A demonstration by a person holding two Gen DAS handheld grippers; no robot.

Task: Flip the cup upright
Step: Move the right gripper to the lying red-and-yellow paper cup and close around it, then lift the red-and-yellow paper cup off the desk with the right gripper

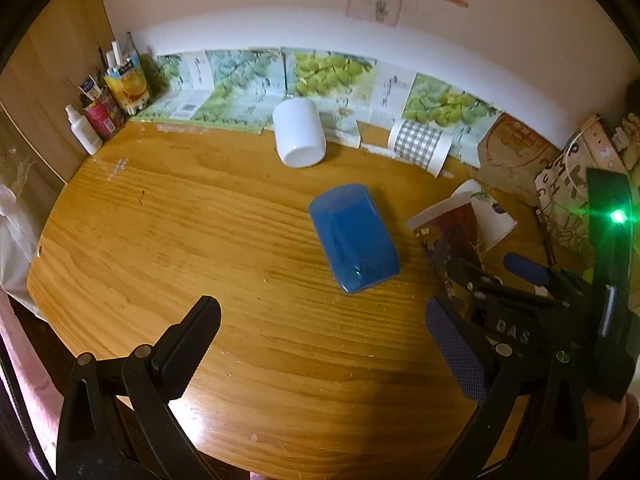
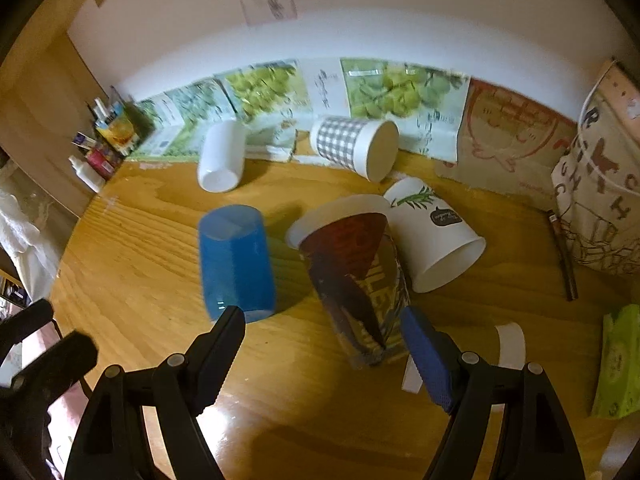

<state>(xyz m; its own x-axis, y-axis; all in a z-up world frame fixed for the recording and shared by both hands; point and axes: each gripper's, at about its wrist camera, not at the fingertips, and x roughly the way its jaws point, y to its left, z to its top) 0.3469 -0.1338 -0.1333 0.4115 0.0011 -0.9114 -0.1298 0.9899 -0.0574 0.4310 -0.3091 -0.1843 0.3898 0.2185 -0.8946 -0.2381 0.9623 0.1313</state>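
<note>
Several cups lie on their sides on the wooden table (image 1: pixel 160 240). A blue plastic cup (image 1: pixel 354 236) lies in the middle, also in the right wrist view (image 2: pixel 236 260). A dark red patterned paper cup (image 2: pixel 352 276) lies next to it, and shows in the left wrist view (image 1: pixel 448 236). A white cup with a leaf print (image 2: pixel 436 232), a grey checked cup (image 2: pixel 352 146) and a plain white cup (image 2: pixel 222 156) lie farther back. My right gripper (image 2: pixel 324 344) is open, its fingers either side of the patterned cup's near end. My left gripper (image 1: pixel 324 344) is open and empty, short of the blue cup.
Fruit-print cartons line the back wall (image 1: pixel 320 76). Pens and bottles stand at the back left (image 1: pixel 104 104). A printed bag (image 2: pixel 600 184) stands at the right, with a green packet (image 2: pixel 620 364) and white paper strips (image 2: pixel 510 344) near it.
</note>
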